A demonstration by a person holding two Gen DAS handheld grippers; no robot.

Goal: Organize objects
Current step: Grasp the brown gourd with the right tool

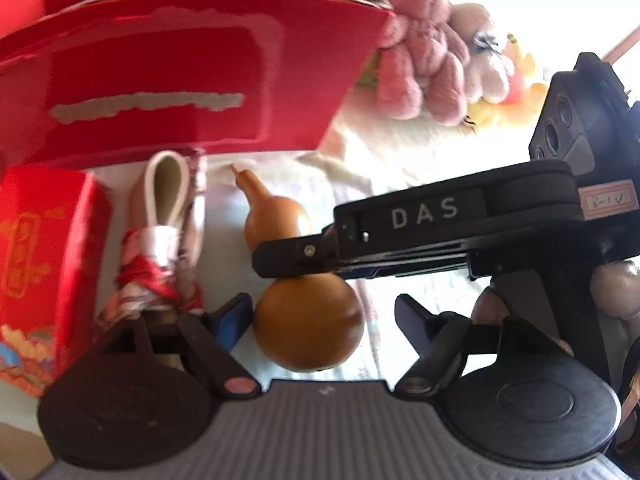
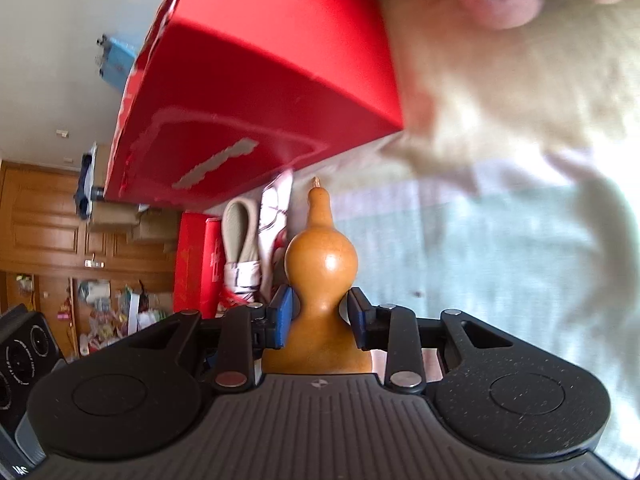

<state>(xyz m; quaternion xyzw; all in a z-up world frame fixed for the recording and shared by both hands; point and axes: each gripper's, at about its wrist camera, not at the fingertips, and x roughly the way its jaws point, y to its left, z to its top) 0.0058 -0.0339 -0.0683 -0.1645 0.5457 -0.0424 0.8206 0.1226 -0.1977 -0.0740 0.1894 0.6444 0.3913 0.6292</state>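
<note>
A: Judging from the right wrist view, how is the gourd [image 2: 322,280] placed against the right gripper [image 2: 320,320]?

B: It is seen caught at its waist between the two blue pads, which appear pressed against it on both sides. Its long axis is run straight ahead along the fingers, stem tip pointed to 12 o'clock, fat bulb tucked back at 6 o'clock.

A: And the left gripper [image 1: 324,320]?

B: It is held wide, nothing clamped. The gourd [image 1: 304,320] is seen between its fingers but apart from the right one; contact with the left one cannot be told. The right gripper is crossed over the gourd's waist from 3 o'clock.

A: Where is the gourd lying?

B: It is rested on a pale cloth; whether a bench lies under it cannot be told. The big red box [image 1: 180,80] is found at 12 o'clock, a folded umbrella [image 1: 168,240] just beside at 10 o'clock.

A: Which gripper is judged nearer?

B: The right, already closed on the waist, so a lift toward the box is likely left to it.
</note>
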